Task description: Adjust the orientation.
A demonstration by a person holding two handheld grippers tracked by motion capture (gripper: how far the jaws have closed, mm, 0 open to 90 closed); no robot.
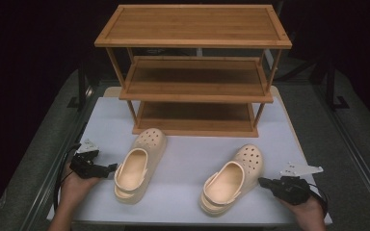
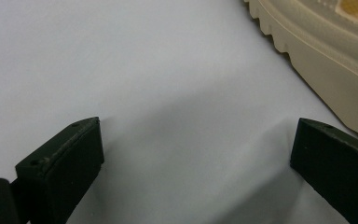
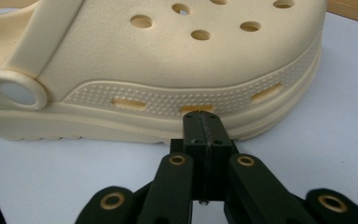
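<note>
cream perforated foam clog [image 1: 231,179] lies at the right on the white tabletop [image 1: 188,159]; right gripper [image 3: 204,122], level, jaws together, empty, at its pebbled side. left gripper [image 1: 110,168], jaws apart, lies level beside the matching left clog [image 1: 139,163].

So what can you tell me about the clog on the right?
The right clog is cream, of soft foam by its look, with round holes over the toe, slotted vents along a dimpled side band, a ridged sole and a riveted heel strap. It stands upright on the pale table, toe toward the wooden rack. The shut right gripper points at its side.
</note>
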